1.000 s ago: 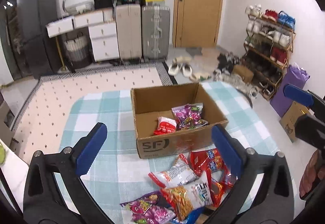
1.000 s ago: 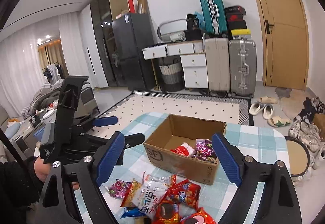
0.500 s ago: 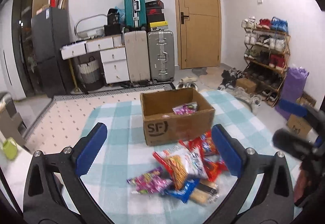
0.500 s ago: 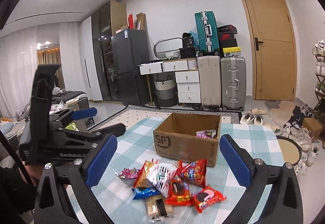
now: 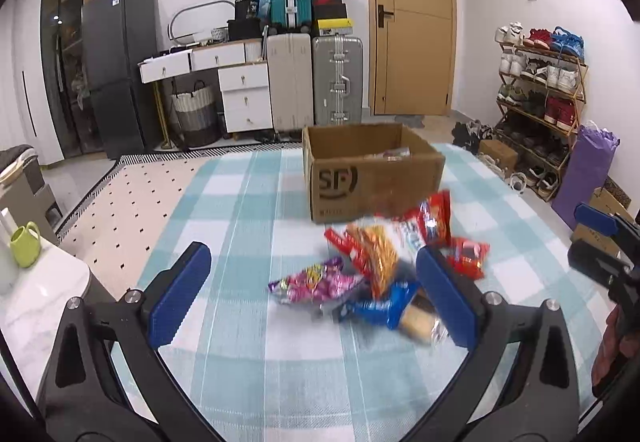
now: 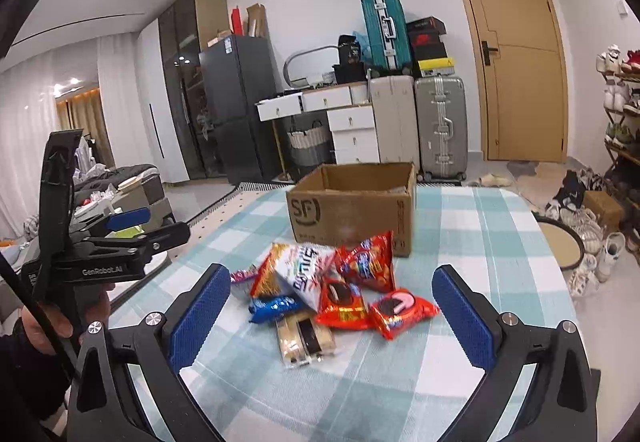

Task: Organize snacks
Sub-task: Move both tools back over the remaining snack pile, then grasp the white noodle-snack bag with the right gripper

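In the right wrist view the right gripper, widened to fully released and empty like the left gripper, has been drawn back from the SF cardboard box toward the near snack pile, so another pick seems next.

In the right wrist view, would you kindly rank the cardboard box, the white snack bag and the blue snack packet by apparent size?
1. cardboard box, though farthest away
2. white snack bag
3. blue snack packet, partly covered, so its full size is unsure
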Demonstrator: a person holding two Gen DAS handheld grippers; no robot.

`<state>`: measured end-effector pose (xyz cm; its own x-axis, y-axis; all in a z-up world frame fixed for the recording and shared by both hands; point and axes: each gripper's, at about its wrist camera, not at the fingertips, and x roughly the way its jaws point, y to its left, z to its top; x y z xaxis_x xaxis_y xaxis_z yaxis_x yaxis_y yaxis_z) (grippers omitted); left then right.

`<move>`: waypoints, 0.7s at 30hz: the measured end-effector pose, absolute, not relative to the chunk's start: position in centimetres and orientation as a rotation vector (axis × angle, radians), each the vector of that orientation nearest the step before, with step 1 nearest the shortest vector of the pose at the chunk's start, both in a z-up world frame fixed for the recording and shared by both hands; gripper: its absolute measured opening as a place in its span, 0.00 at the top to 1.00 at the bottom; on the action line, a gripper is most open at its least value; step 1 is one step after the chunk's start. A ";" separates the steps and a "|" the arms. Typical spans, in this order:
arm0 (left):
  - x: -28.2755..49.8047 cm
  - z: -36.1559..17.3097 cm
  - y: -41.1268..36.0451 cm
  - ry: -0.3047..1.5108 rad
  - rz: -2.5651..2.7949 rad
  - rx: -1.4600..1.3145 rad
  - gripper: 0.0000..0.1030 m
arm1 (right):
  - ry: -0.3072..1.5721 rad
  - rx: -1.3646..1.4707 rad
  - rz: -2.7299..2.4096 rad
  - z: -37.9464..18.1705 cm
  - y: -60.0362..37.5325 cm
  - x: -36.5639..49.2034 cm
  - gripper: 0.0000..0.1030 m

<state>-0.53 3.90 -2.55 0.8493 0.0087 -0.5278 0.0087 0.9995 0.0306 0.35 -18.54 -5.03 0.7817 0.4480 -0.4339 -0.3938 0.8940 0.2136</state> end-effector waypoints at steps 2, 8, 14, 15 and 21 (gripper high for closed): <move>-0.3 -3.5 4.3 0.569 -0.002 0.010 0.00 | 0.513 0.128 0.464 -5.9 -18.6 0.2 0.00; 1.2 -6.4 5.7 0.604 -0.001 -0.062 0.00 | 0.571 0.164 0.503 -8.0 -18.1 1.3 0.00; 2.6 -8.3 6.3 0.615 -0.014 -0.084 0.00 | 0.600 0.188 0.539 -8.8 -16.9 3.1 0.00; 2.9 -8.7 6.4 0.619 -0.014 -0.083 0.00 | 0.608 0.194 0.544 -9.0 -16.7 3.4 0.00; 4.4 -10.8 6.8 0.644 -0.029 -0.110 0.00 | 0.647 0.197 0.566 -9.9 -15.3 5.8 0.00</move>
